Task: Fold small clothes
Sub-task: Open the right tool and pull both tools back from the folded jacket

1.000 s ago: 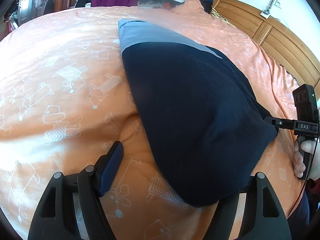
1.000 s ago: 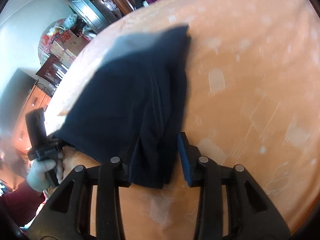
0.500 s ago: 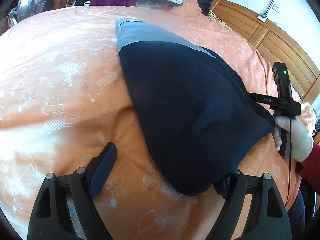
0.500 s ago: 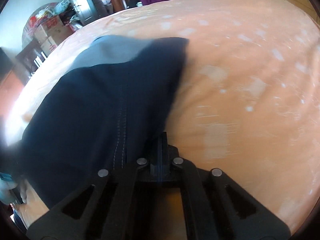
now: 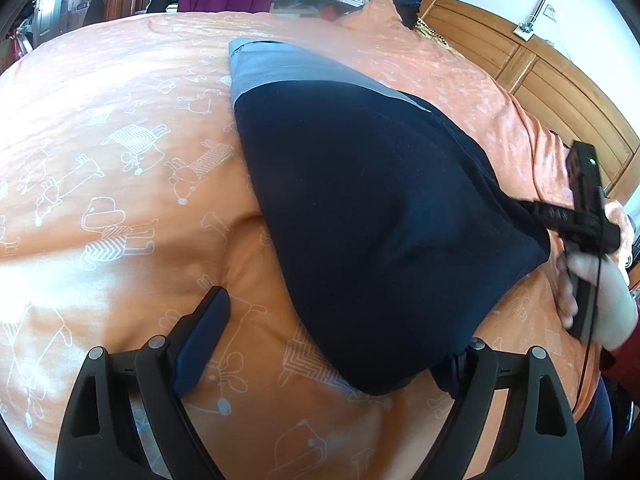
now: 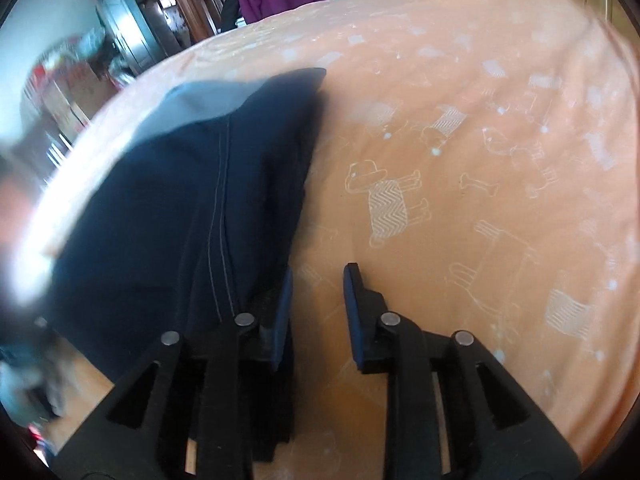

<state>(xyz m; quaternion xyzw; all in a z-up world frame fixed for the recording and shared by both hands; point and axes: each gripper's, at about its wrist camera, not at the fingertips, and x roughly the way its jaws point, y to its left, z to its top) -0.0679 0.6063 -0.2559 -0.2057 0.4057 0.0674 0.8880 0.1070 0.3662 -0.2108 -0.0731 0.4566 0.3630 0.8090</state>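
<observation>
Bed (image 5: 120, 168): orange dog-print cover | navy garment (image 5: 380, 200) lies flat, long axis running away from both tools | left tool (image 5: 332, 340) wide, garment's near corner over its right finger | right tool (image 6: 316, 304) parted, empty, beside the garment's right edge, nearer

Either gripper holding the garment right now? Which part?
Neither. Left gripper is open, the dark navy garment draping over its right finger. Right gripper is open beside the garment's near edge, nothing between its fingers.
</observation>
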